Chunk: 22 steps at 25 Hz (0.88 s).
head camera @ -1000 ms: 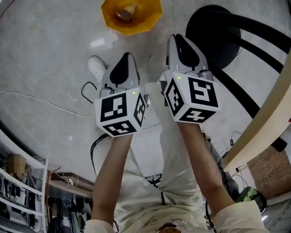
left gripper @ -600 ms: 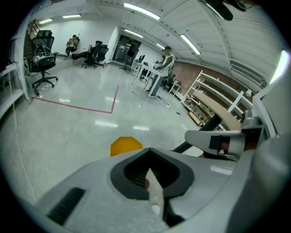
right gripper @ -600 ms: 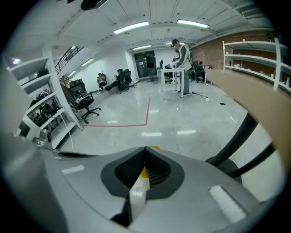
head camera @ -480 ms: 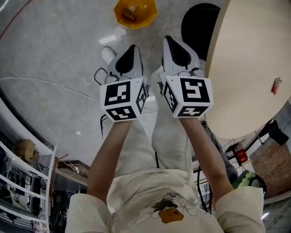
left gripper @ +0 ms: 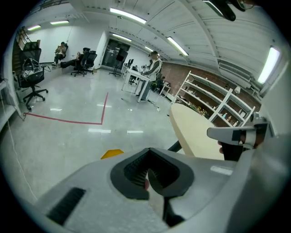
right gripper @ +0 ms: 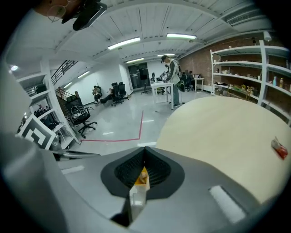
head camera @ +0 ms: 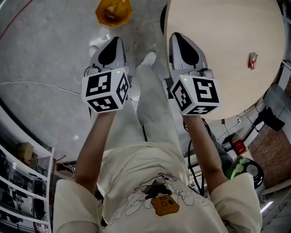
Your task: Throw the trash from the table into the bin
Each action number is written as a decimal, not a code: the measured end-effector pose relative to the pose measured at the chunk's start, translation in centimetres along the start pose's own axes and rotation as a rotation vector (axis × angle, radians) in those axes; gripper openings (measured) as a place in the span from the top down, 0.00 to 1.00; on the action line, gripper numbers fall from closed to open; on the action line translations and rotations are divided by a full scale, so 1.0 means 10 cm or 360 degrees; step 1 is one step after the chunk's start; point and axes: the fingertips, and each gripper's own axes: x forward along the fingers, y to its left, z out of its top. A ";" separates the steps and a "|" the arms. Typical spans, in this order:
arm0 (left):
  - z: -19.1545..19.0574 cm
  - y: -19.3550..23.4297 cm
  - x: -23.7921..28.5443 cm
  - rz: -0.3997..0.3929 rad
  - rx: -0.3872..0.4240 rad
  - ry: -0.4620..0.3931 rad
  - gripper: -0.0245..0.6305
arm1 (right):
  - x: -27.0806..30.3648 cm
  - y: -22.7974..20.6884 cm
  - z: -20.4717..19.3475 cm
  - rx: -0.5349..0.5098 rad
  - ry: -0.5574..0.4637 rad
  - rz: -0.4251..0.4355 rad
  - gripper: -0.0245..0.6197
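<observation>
Two grippers are held side by side in front of the person, both angled downward above the grey floor [head camera: 41, 54]. The left gripper [head camera: 111, 45] is seen with its jaws pressed together, and nothing can be made out between them. The right gripper [head camera: 179, 43] is likewise closed, pad against pad (a small yellow-orange patch shows at the seam in the right gripper view, but what it is cannot be told). In the head view the right gripper is seen against the left edge of the round pale table [head camera: 218, 82], while the left one is seen against the floor. One piece of trash [head camera: 252, 60], a small red-and-white wrapper, is found lying on the table top near its right edge, well apart from both grippers. The orange bin [head camera: 112, 11] is set on the floor beyond the left gripper, near the table, and something brownish is seen inside it.
</observation>
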 end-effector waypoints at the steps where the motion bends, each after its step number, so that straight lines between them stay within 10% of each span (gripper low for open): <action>1: 0.02 -0.08 0.00 -0.0003 0.0008 -0.0005 0.96 | -0.06 -0.11 -0.01 0.0017 0.0002 -0.0015 0.95; 22: 0.11 -2.39 -0.12 -0.0153 0.0327 0.0052 0.96 | -1.27 -1.92 -0.04 0.0156 -0.0049 -0.0125 0.95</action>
